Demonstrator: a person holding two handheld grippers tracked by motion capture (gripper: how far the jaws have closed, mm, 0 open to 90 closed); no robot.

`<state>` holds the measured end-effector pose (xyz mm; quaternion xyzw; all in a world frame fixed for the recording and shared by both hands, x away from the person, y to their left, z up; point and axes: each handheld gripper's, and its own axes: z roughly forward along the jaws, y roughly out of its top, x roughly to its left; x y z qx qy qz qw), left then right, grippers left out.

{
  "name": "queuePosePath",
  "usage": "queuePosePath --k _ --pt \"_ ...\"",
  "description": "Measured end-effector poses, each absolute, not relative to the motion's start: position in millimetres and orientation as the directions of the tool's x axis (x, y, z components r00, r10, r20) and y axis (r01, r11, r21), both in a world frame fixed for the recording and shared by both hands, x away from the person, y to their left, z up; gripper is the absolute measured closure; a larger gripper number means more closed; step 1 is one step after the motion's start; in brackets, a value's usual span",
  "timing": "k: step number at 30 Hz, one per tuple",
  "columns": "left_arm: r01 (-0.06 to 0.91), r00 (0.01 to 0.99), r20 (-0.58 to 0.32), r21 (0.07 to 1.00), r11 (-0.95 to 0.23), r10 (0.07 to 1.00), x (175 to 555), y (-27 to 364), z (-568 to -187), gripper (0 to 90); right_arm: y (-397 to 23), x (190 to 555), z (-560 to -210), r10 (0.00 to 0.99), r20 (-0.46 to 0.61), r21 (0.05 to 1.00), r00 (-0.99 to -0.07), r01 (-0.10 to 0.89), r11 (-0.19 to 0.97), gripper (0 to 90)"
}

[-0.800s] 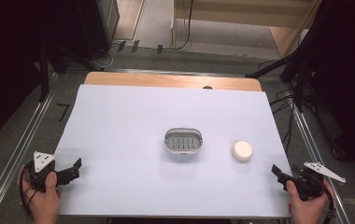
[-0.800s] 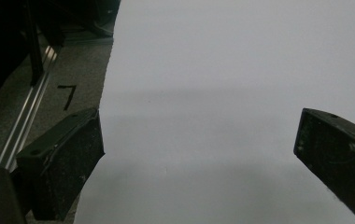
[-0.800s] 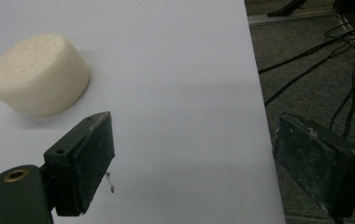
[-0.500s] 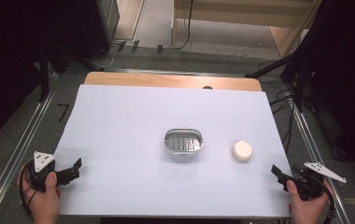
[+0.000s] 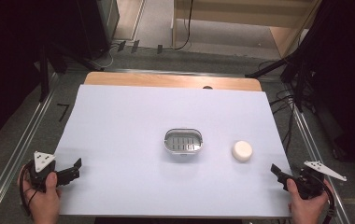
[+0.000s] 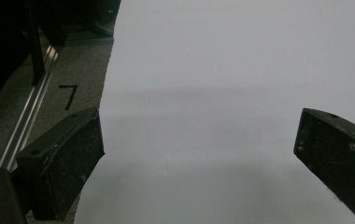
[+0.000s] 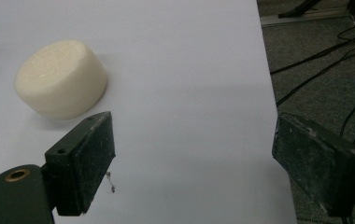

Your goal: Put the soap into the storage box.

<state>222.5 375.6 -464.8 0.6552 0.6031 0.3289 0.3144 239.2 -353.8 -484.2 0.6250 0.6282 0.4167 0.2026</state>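
A small metal dish [image 5: 183, 141] with a slotted bottom sits near the middle of the white table [image 5: 133, 116]. To its right lies a cream round soap bar [image 5: 242, 151], which also lies ahead and to the left of the jaws in the right gripper view [image 7: 61, 79]. My left gripper [image 5: 75, 169] rests open at the table's front left corner, nothing between its jaws [image 6: 199, 154]. My right gripper [image 5: 278, 173] stands open at the front right edge, short of the soap, jaws empty [image 7: 194, 154].
A metal rail [image 5: 21, 144] and grey floor run along the table's left side, with a "7" mark [image 6: 68, 95] on the floor. Black cables [image 7: 334, 70] lie on the floor right of the table. A wooden strip [image 5: 171, 80] borders the far edge.
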Motion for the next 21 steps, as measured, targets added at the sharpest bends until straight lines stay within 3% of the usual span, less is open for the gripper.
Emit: queuePosePath --k 21 --pt "0.589 0.054 0.057 0.804 -0.078 0.997 222.9 375.3 -464.7 2.1 -345.7 244.7 -481.2 0.954 0.254 0.768 -0.160 0.633 -0.098 13.7"
